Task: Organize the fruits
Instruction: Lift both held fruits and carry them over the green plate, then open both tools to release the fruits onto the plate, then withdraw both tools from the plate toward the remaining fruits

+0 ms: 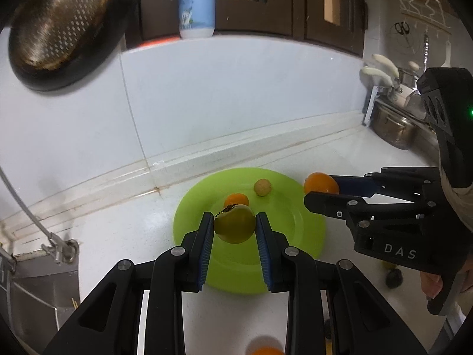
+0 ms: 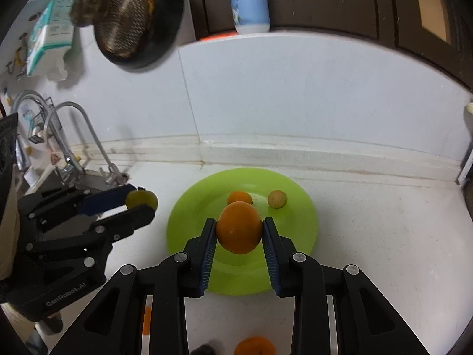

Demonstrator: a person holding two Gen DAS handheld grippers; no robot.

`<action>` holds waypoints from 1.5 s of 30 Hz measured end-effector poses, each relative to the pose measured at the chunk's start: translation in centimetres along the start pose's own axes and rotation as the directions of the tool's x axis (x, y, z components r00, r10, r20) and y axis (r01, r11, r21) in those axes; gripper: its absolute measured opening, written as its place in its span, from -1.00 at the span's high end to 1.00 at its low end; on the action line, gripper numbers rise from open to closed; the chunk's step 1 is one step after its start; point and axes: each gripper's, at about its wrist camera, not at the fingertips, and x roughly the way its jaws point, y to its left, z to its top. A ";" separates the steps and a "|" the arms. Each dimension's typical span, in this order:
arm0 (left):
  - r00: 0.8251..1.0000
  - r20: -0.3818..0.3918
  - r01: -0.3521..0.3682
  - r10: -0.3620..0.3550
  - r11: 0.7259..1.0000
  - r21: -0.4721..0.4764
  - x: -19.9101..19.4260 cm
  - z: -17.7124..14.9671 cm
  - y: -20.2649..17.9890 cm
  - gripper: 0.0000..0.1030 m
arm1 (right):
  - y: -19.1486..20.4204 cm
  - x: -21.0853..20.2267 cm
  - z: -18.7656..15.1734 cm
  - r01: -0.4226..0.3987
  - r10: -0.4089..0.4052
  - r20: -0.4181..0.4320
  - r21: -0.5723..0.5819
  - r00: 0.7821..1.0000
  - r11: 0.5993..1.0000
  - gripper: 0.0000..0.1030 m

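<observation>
Step in hand, as judged: carrying two fruits to the green plate (image 1: 295, 216) and setting them down.

Left tool (image 1: 235, 224): clamped on a greenish-yellow fruit (image 1: 235, 227) with a dark stem cap, held between the blue pads (image 1: 207, 245) above the near half of the plate. In the right wrist view this tool (image 2: 142, 204) sits just left of the plate's rim, its fruit (image 2: 142, 198) at the tips.

Right tool (image 2: 239, 230): clamped on a large orange (image 2: 239, 227), gripped across its middle, poised over the plate's centre. In the left wrist view it (image 1: 322, 190) comes in from the right at the plate's far right edge, its orange (image 1: 320, 182) at the tips.

Already on the plate: a small orange fruit (image 2: 239, 197) and a small pale round fruit (image 2: 277, 198), apart from each other, towards the far side.

Still on the desk (image 2: 384, 236): another orange (image 2: 254, 346) near the bottom edge; a dark fruit (image 1: 393, 278), partly hidden under the right tool.

Handling notes:
- Lower each fruit until it rests on the plate before parting the jaws; round fruit dropped from height is likely to roll off the shallow rim.
- Aim for bare green in the near half, clear of the two fruits resting there.
- Keep the tools from crowding; place one fruit, withdraw, then the other.
- Open gently, lift straight away so pads do not nudge the fruit.
</observation>
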 end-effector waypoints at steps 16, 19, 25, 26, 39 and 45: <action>0.985 -0.168 0.041 -0.046 0.999 -0.032 7.0 -1.3 1.0 0.43 | -2.4 7.0 -0.5 0.013 -0.004 -0.180 0.051 0.984 0.999 0.37; 0.984 -0.174 0.042 -0.048 0.998 -0.035 7.1 -1.2 1.0 0.42 | -2.6 7.2 -0.7 0.018 -0.007 -0.185 0.062 0.983 0.998 0.37; 0.987 -0.161 0.015 -0.020 0.999 -0.036 6.0 -1.2 1.3 0.28 | -2.3 6.8 -0.8 0.038 -0.027 -0.179 0.054 0.983 0.998 0.17; 0.988 -0.155 0.004 -0.009 0.999 -0.035 5.5 -1.2 1.3 0.26 | -2.2 6.5 -0.8 0.043 -0.034 -0.173 0.051 0.984 0.998 0.17; 0.997 -0.046 -0.058 0.056 0.998 -0.035 -2.5 -2.5 -1.4 -0.26 | -0.4 -2.4 -3.0 0.107 -0.107 -0.002 0.024 0.994 0.994 0.01; 0.996 0.013 -0.084 0.085 0.996 -0.033 -6.1 -3.0 -3.2 -0.48 | -0.3 -6.4 -4.1 0.133 -0.136 0.059 0.053 0.989 0.990 -0.17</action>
